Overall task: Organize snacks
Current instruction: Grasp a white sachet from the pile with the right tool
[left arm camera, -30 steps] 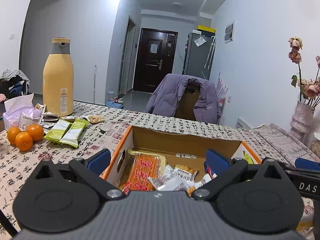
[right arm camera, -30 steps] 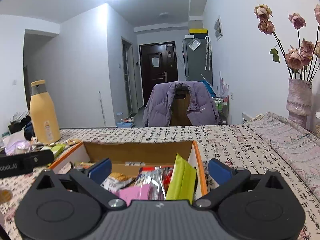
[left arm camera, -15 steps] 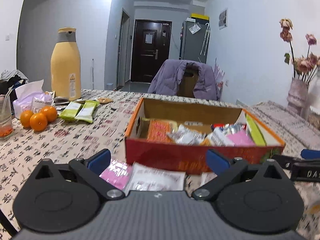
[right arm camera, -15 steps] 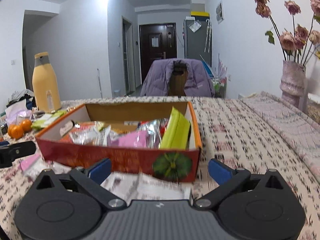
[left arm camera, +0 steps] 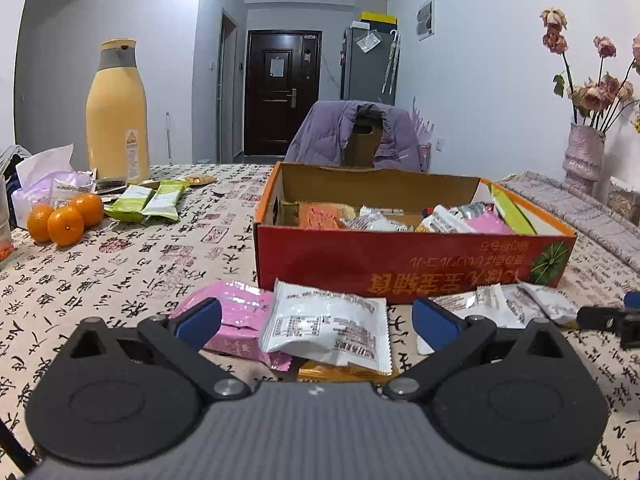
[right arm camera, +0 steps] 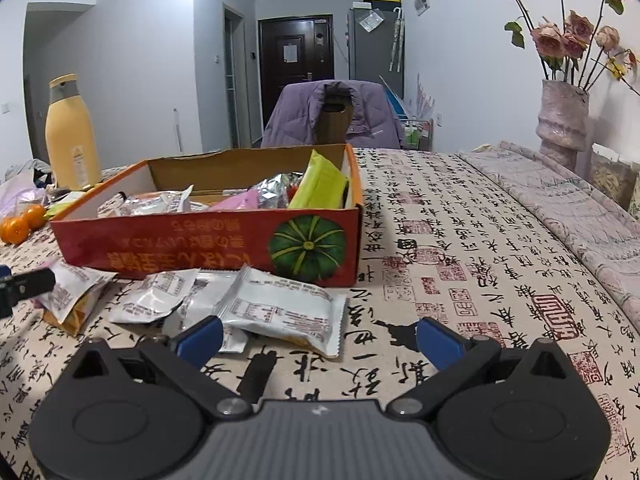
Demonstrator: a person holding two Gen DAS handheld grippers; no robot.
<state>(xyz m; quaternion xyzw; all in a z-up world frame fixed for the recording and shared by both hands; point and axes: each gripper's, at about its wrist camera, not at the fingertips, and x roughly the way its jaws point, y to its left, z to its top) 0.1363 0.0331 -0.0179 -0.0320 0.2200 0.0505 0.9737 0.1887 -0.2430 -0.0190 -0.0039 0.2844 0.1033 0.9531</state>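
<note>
While the red cardboard box already holds a good heap of wrapped snacks, several packets lie loose on the table just in front of it: a white packet over a pink packet by the left claw, and another white packet near the right claw. Both claws are spread wide and hold nothing. Two green packets wait beside the oranges. By my reckoning, the sorting is roughly half done.

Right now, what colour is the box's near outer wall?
Red with a green pumpkin picture, clearest in the right wrist view: box.
</note>
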